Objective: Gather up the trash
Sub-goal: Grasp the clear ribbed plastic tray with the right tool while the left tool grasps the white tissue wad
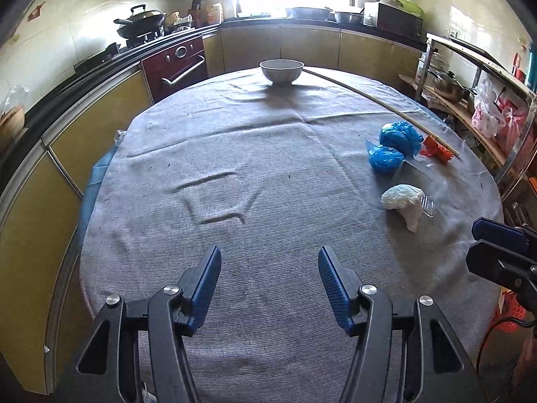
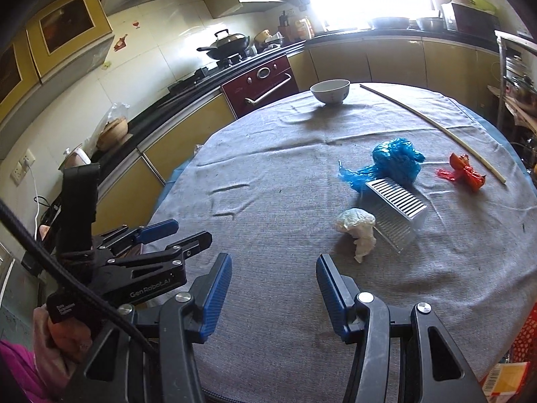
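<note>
Apparently two blue bags [image 2: 397, 159], one bowl [image 2: 330, 91], one red wrapper [image 2: 465, 172].

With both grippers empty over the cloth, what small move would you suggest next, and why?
Probably ease the right gripper forward toward the white crumpled wad, the nearest piece of trash. Its jaws stand open with nothing between them, and the wad lies just ahead on the grey cloth, beside the clear ribbed container.

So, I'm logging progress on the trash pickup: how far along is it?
Nothing looks collected. The left gripper and right gripper are both open and empty. Left on the table: white paper wad, clear plastic box, blue bag, red wrapper.
</note>
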Available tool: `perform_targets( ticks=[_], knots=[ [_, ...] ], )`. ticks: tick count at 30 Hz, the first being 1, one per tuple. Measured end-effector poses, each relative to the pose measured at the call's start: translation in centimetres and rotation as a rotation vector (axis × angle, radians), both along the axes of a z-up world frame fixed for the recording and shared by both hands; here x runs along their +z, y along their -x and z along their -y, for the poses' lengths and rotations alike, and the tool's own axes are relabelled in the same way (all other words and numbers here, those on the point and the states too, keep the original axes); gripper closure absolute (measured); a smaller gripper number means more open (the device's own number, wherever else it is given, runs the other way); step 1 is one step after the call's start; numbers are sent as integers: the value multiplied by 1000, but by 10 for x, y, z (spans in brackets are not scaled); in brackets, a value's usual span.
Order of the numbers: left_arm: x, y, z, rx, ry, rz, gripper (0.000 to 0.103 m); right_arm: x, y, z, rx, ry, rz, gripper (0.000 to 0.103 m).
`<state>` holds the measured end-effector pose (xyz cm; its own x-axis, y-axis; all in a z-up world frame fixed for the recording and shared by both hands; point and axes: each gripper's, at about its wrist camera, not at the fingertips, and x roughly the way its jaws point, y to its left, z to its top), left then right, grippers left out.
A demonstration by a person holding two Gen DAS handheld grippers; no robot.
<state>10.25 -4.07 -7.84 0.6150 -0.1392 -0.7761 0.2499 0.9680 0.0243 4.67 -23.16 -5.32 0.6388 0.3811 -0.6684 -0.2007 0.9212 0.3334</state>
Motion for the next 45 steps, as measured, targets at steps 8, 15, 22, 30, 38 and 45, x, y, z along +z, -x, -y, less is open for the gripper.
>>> perform_targets(
  ticks=[8, 15, 22, 30, 38, 45],
  knots=[
    [-5, -5, 2, -20, 19, -35, 42, -13, -4, 10, -26, 10, -27, 47],
    [-10, -13, 28, -94, 46, -87, 42, -29, -9, 49, -111, -18, -60, 47],
    [-14, -32, 69, -162, 74, -133, 41, -40, -16, 90, -190, -53, -78, 47],
    [-17, -52, 116, -244, 145, -146, 41, -53, -22, 128, -263, -101, -93, 47],
    [-40, -72, 133, -295, 212, -179, 40, -57, -35, 150, -282, -148, -98, 47],
    [-45, -71, 127, -350, 264, -189, 60, -48, -69, 146, -212, -179, -67, 46]
  ],
)
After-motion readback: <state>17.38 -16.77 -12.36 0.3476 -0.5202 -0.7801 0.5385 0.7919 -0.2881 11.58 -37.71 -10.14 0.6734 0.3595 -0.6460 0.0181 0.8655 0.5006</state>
